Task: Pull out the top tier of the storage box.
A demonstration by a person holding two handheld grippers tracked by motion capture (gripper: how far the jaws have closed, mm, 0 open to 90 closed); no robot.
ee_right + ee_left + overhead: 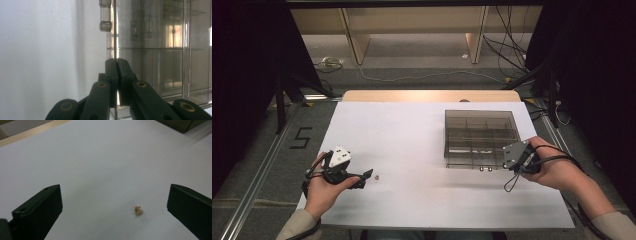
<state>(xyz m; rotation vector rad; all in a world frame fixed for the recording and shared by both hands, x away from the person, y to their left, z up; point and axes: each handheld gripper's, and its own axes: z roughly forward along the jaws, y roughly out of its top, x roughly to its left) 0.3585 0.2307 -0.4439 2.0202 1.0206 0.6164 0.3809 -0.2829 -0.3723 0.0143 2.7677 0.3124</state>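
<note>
A smoky clear compartment box (480, 114) sits shut at the table's right middle, with two small latches (485, 169) on its front wall. My right gripper (508, 164) is at the box's front right corner. In the right gripper view its jaws (116, 61) are pressed together on the thin front edge of the box (162, 50), and a latch (105, 25) lies ahead of them. My left gripper (368, 179) lies low at the front left, open wide (115, 192). A tiny tan piece (138, 210) rests on the table between its jaws, nearer one jaw and touching neither; it is the speck (377, 177) in the high view.
The white table top (412, 130) has a wooden strip along its far edge. Beyond it stand wooden furniture legs and loose cables on the floor. Black frames flank both sides, and a "5" is marked on the floor at the left.
</note>
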